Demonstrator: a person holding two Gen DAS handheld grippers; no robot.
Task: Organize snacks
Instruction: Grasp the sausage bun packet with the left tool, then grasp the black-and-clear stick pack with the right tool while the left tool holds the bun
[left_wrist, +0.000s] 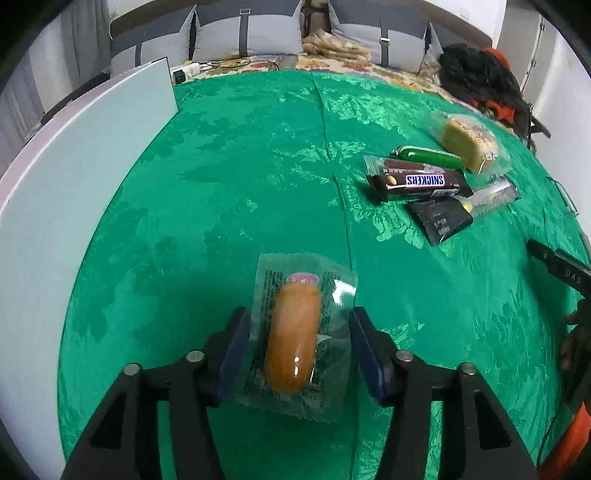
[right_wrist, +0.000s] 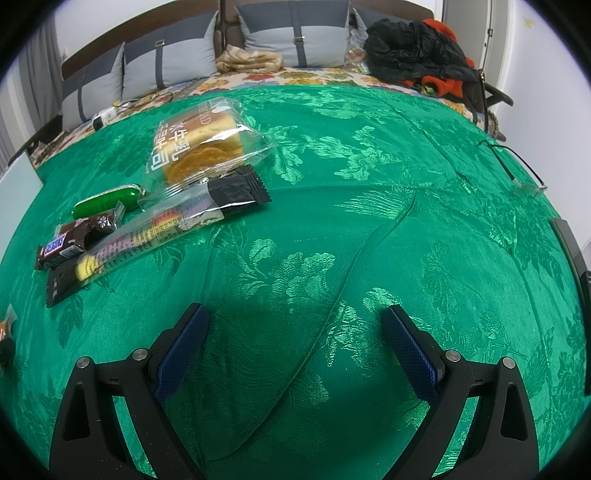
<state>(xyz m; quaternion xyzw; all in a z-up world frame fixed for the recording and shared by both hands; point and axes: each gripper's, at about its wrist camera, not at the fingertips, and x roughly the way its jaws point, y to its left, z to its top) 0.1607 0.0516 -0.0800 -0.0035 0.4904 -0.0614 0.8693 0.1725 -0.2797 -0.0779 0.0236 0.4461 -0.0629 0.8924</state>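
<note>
Sausage in clear wrapper (left_wrist: 293, 338): lies lengthwise between the two blue pads of the left gripper (left_wrist: 299, 349), long axis pointing away from the camera. Wrapper edges reach both pads; the left pad (left_wrist: 236, 347) touches the film, the right pad (left_wrist: 365, 350) sits at or just beside the film edge. Pads stand apart from the sausage body itself, so the left gripper is spread around the packet, not clamped on it. Whether the packet rests fully on the green tablecloth (left_wrist: 221, 203) or is slightly lifted: cannot tell.

Snack pile, left wrist view, far right of the sausage and well apart from it: Snickers bar (left_wrist: 421, 182) on top of a second brown bar; green sausage stick (left_wrist: 428, 155) just behind; wrapped bread slice (left_wrist: 467, 144) beyond that; black sachet (left_wrist: 441, 219) and a clear-and-black long packet (left_wrist: 491, 195) nearest the right edge, overlapping.

Right gripper (right_wrist: 295, 350): jaws wide apart, nothing between them, only tablecloth below. Same pile shows at upper left in this view, well apart from the pads: bread slice (right_wrist: 207, 144), long packet (right_wrist: 177, 221), green stick (right_wrist: 107, 201), Snickers bar (right_wrist: 59, 249).

White board (left_wrist: 74, 177) stands along the left edge of the cloth. Grey cushions (right_wrist: 295, 33) line the back.
</note>
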